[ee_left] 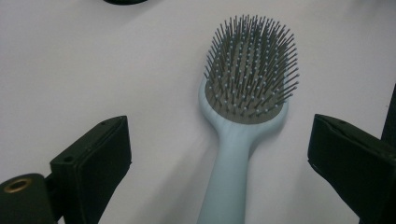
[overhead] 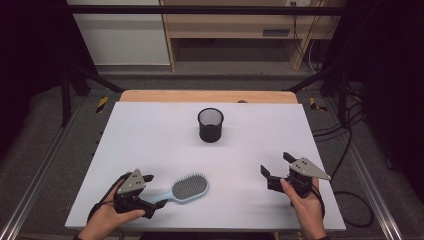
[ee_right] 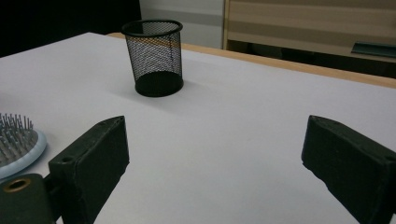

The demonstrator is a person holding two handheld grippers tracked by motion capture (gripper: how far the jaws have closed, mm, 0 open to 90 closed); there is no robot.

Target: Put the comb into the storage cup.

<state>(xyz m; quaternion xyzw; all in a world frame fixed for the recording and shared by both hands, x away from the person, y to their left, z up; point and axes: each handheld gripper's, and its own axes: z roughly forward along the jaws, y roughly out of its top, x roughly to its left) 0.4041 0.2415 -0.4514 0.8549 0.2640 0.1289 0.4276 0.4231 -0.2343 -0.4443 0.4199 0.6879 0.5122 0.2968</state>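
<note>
Flat, bristled plastic hairbrush (ee_left: 243, 102), mesh cup (overhead: 210, 125)

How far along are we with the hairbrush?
Nothing is done yet: the hairbrush lies flat on the table, bristles up. In hand: the left gripper straddles its handle, jaws open, not gripping. Left: grasp and lift. The right gripper is open with nothing between its jaws.

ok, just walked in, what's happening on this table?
A person holds a gripper in each hand. The left gripper sits at the handle of a light blue hairbrush lying bristles up on the white table; its jaws are open on either side of the handle, not gripping. The right gripper is open with nothing between its jaws, pointing toward the black mesh cup standing upright farther back.
</note>
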